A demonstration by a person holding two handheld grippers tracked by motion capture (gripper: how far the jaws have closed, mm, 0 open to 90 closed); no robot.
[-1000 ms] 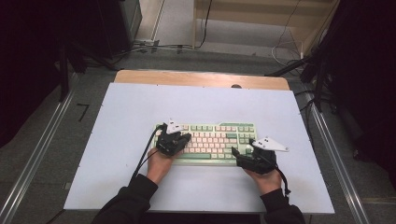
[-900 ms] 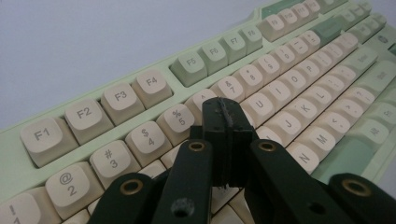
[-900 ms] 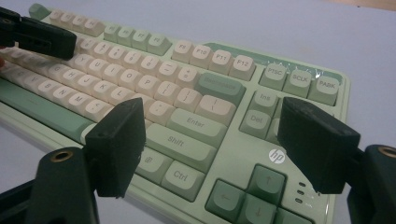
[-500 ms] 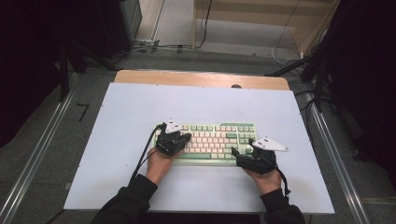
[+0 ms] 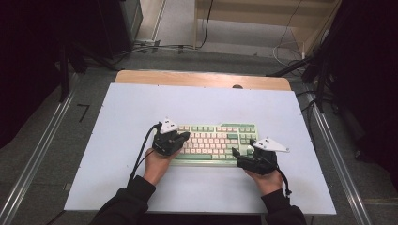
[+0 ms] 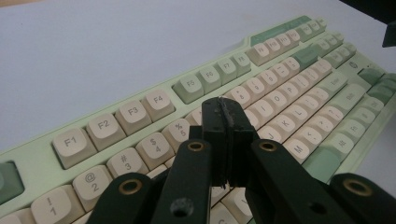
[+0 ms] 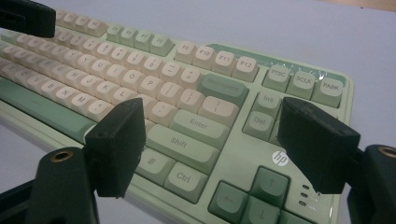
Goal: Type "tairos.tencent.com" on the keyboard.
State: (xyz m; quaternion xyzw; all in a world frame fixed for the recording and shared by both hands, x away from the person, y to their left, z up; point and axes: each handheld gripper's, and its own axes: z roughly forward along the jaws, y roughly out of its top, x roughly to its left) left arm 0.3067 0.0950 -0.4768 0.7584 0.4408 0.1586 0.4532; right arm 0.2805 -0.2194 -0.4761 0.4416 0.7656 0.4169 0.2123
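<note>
A pale green keyboard [image 5: 216,143] with cream keys lies on the white tabletop [image 5: 197,108], near the person's side. My left gripper [image 5: 182,138] hangs over its left part, shut with nothing between the pads. In the left gripper view the closed jaw tips [image 6: 227,116] hover just above the number row of the keyboard [image 6: 140,112]. My right gripper [image 5: 240,154] stands open at the keyboard's right front corner. In the right gripper view its jaws [image 7: 217,140] spread wide over the Shift and Enter keys of the keyboard [image 7: 196,79], gripping nothing.
A wooden strip [image 5: 202,77] runs along the table's far edge. Metal rails [image 5: 37,154] border the table on both sides. Cables [image 5: 155,47] lie on the floor beyond. Bare white surface surrounds the keyboard on all sides.
</note>
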